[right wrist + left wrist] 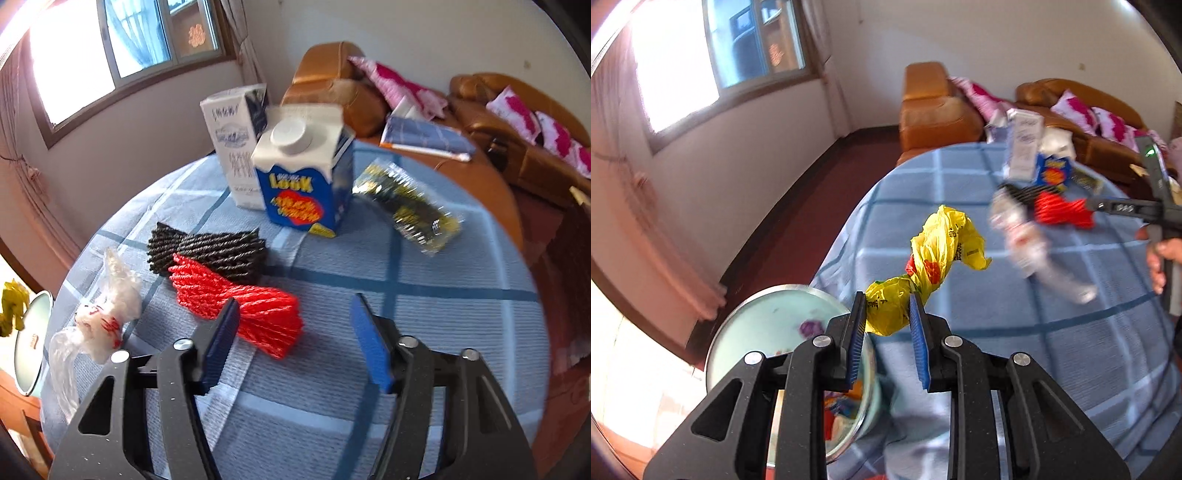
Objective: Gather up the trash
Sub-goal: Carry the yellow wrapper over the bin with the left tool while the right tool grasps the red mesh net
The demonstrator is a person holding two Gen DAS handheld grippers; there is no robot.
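Observation:
My left gripper (886, 300) is shut on a crumpled yellow plastic bag (942, 243), which hangs above the table edge beside a pale green bin (768, 317). The bin holds some colourful scraps. My right gripper (295, 301) stands open just above a red foam net (251, 310); the net's near end lies between the jaws, close by the left pad. A black foam net (214, 251) lies against the red one. A clear plastic bag (99, 321) with red print lies to the left.
A round table under a blue checked cloth (424, 332) carries a blue milk carton (306, 192), a tall white carton (236, 147) and a shiny wrapper (406, 206). The bin (33, 343) stands off the table's left edge. Orange sofas (498, 122) line the wall behind.

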